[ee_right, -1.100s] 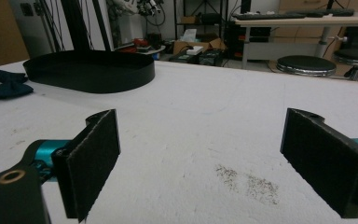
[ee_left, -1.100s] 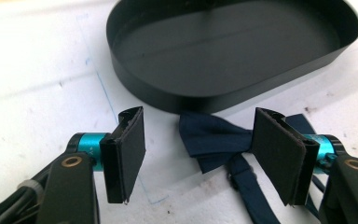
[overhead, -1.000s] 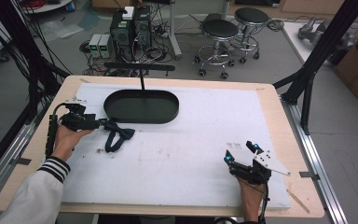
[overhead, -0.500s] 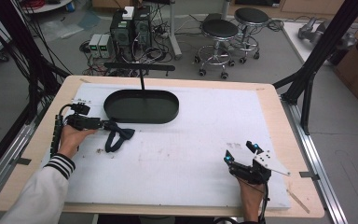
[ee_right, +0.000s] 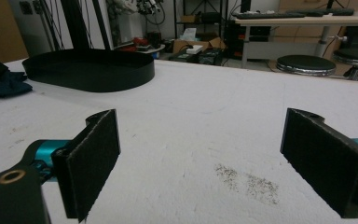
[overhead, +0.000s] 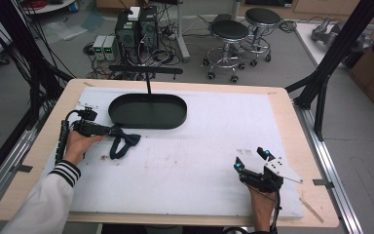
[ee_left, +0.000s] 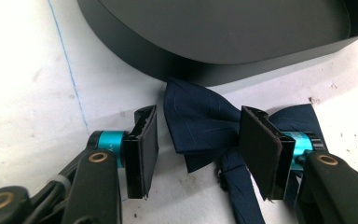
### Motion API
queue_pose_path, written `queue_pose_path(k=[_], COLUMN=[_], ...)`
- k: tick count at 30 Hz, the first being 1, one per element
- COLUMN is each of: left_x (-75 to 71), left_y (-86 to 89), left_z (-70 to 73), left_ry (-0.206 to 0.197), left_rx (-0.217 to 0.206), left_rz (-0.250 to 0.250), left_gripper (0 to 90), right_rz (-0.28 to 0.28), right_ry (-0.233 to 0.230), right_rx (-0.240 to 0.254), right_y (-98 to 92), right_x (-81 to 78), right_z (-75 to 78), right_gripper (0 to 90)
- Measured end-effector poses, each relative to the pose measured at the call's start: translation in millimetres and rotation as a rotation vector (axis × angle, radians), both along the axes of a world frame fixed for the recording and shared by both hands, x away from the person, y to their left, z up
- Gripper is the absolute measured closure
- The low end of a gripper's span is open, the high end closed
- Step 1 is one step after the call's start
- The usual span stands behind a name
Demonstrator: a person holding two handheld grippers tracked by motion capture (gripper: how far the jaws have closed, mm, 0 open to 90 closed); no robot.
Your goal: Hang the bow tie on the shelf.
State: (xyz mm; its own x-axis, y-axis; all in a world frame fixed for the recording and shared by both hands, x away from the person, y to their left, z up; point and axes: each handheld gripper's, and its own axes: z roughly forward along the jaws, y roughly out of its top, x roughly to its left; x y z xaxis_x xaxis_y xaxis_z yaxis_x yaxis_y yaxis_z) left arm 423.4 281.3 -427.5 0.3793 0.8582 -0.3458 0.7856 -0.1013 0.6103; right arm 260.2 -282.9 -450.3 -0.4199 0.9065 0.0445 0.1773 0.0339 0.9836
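two left gripper point(ee_left: 196, 149) fingers spread, navy bow tie point(ee_left: 200, 123) between them, right gripper point(ee_right: 209, 163) released

High view overhead, facing forward; gripper views low, close; all share tray point(overhead: 148, 111).

There is one black oval tray point(overhead: 147, 111) on the white surface point(overhead: 204, 141). There is one dark blue bow tie point(overhead: 122, 143) beside it. There are two tools: the left tool point(overhead: 108, 130) and the right tool point(overhead: 251, 161). Each tool has two black jaws. Two hands hold them, the left hand point(overhead: 78, 145) and the right hand point(overhead: 262, 209). On the floor behind the surface stand two round stools point(overhead: 230, 30) and two small white boxes point(overhead: 104, 47).
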Motion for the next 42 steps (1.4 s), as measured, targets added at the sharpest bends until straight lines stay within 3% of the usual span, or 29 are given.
queue_pose_path(k=[9,22,28,36,42], left_x=[-1.0,-4.0,-6.0,-12.8,-21.1], left_y=[-0.6,-7.5,-9.8,-10.1,-4.0], left_z=[1.3,1.4,3.5,13.3,26.8], left_ry=[0.0,-0.026,-0.039,-0.104,-0.198], left_rx=[0.006,0.068,0.058,0.044,0.008], left_rz=[0.0,-0.044,-0.05,-0.064,-0.072], left_gripper=[59.6,80.1,85.2,85.6,85.8], right_rz=[0.001,-0.002,-0.003,-0.003,-0.003], right_ry=[0.001,0.0,0.002,-0.001,-0.003], right_rx=[0.001,0.004,0.006,0.002,-0.001], right_y=[-0.2,-0.3,-0.4,-0.2,-0.2], right_x=[-0.1,-0.1,-0.2,-0.1,0.0], right_z=[0.0,0.0,0.0,0.0,-0.1], right_gripper=[10.8,10.8,10.8,10.8,10.8])
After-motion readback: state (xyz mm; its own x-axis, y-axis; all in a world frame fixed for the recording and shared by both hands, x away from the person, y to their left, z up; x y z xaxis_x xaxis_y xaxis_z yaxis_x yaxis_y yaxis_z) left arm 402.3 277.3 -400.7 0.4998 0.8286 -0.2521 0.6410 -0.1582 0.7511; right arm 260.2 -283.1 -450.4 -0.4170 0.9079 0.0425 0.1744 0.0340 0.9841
